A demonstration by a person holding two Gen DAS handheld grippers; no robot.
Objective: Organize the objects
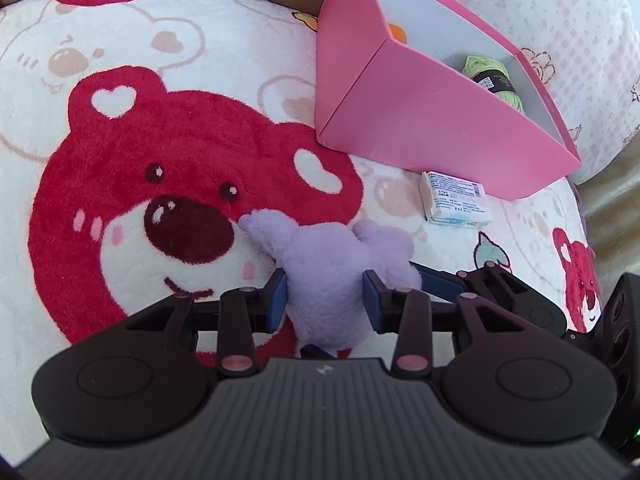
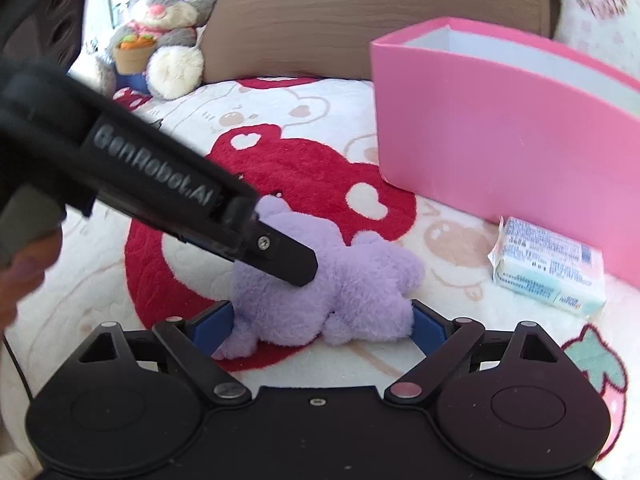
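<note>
A purple plush toy [image 1: 332, 276] lies on the red bear blanket [image 1: 120, 184]. My left gripper [image 1: 325, 300] is shut on the plush, its blue pads [image 1: 276, 300] pressing both sides. In the right wrist view the plush [image 2: 340, 300] sits between my right gripper's [image 2: 322, 322] wide-spread blue pads [image 2: 212, 324], which flank it without squeezing. The left gripper's finger [image 2: 288, 258] comes in from the left on top of the plush. A pink box [image 1: 420, 120] stands behind, holding a green yarn skein [image 1: 492, 76] and something orange [image 1: 398, 33].
A white wrapped packet [image 1: 454, 202] lies in front of the pink box; it also shows in the right wrist view [image 2: 548, 266]. A grey bunny plush [image 2: 164, 20] leans on a brown pillow [image 2: 360, 20] at the back. A floral pillow [image 1: 560, 20] lies beside the box.
</note>
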